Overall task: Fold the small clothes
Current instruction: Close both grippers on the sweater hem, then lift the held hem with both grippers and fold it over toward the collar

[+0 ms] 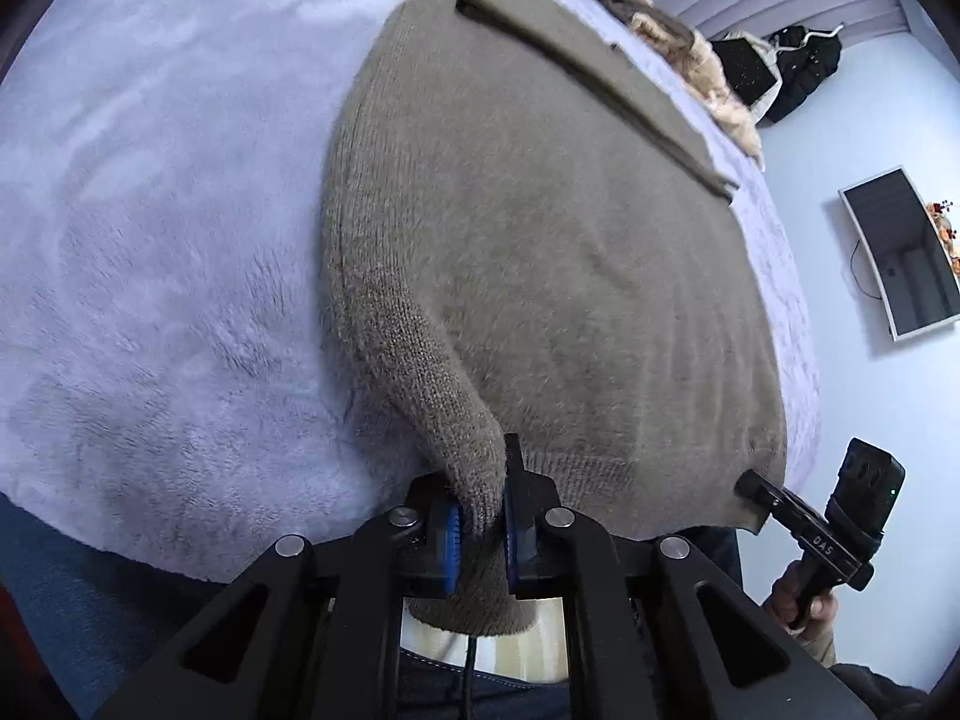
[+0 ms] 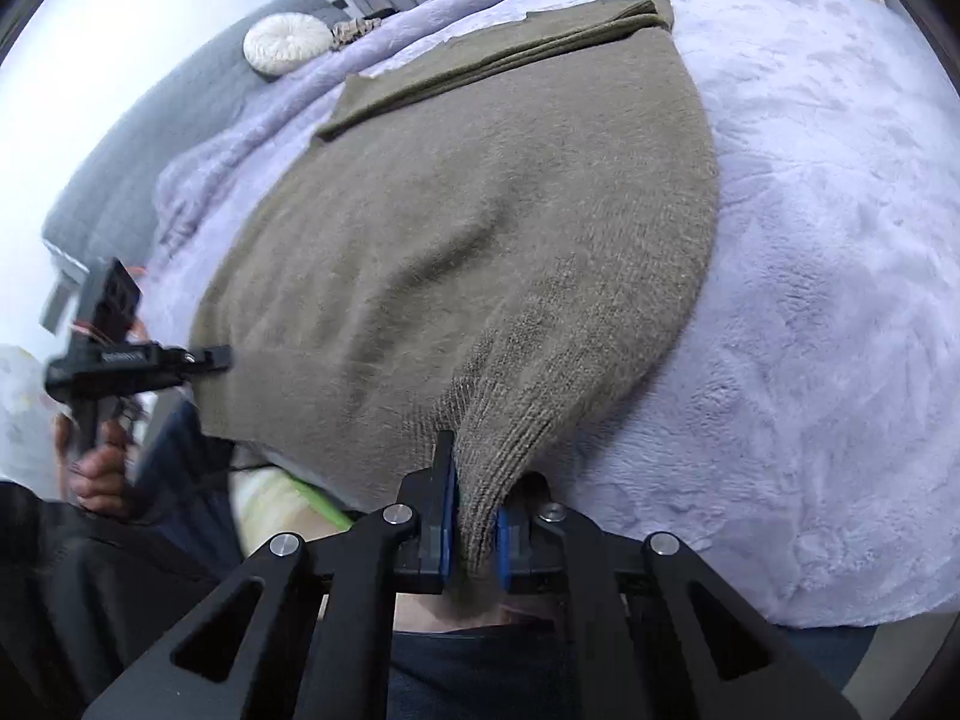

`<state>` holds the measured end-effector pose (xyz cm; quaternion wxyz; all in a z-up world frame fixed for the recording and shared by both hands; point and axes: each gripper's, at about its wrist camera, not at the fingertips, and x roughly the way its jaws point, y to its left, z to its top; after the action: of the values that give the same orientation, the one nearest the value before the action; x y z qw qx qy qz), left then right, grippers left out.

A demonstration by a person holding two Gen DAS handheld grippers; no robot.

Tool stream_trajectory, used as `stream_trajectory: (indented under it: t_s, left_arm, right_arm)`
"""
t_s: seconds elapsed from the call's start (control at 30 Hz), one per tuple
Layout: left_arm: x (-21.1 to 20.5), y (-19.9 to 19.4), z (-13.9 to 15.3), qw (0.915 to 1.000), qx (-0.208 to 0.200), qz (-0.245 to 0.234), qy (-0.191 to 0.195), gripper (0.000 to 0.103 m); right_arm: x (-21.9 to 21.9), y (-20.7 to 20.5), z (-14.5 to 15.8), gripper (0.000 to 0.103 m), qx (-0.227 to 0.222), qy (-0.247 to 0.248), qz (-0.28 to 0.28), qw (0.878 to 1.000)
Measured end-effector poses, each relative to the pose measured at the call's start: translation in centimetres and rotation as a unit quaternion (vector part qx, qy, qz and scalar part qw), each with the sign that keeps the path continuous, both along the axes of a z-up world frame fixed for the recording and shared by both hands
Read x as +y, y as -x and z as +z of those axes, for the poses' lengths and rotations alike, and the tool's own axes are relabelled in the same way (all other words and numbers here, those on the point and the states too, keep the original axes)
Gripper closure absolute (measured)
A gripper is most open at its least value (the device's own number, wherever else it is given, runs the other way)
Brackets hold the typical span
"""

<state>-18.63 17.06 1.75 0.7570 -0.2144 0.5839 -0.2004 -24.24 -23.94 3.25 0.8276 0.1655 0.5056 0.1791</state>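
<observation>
Left wrist view has the taupe knit sweater (image 1: 540, 252) spread flat on a fuzzy lavender blanket (image 1: 150, 240), its near hem bunched between the blue pads of the left gripper (image 1: 480, 531), clamped tight. Right gripper (image 2: 474, 534) pinches the other near corner, also clamped. Round white cushion (image 2: 287, 47) sits far left.

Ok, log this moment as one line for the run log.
stage: fold start | left gripper: shut on sweater hem corner | right gripper: shut on opposite hem corner | sweater: flat on lilac blanket, sleeves folded in
</observation>
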Motion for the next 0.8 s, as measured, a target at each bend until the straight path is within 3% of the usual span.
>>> stream_trajectory:
  t_s: [0.17, 0.43, 0.8]
  left_arm:
    - [1.2, 0.3, 2.5, 0.9993, -0.032, 0.012, 0.015, 0.091]
    - [1.6, -1.7, 7.9, 0.9936, -0.109, 0.026, 0.01, 0.091]
    - [-0.1, -7.4, 10.9, 0.9881, -0.133, 0.076, 0.01, 0.091]
  right_arm:
    - [-1.6, 0.2, 3.0, 0.092, -0.043, -0.061, -0.018, 0.997]
    - [-1.8, -1.2, 7.7, 0.092, -0.105, -0.088, -0.025, 0.99]
    - [-3.4, -5.8, 10.9, 0.092, -0.134, -0.099, -0.092, 0.982]
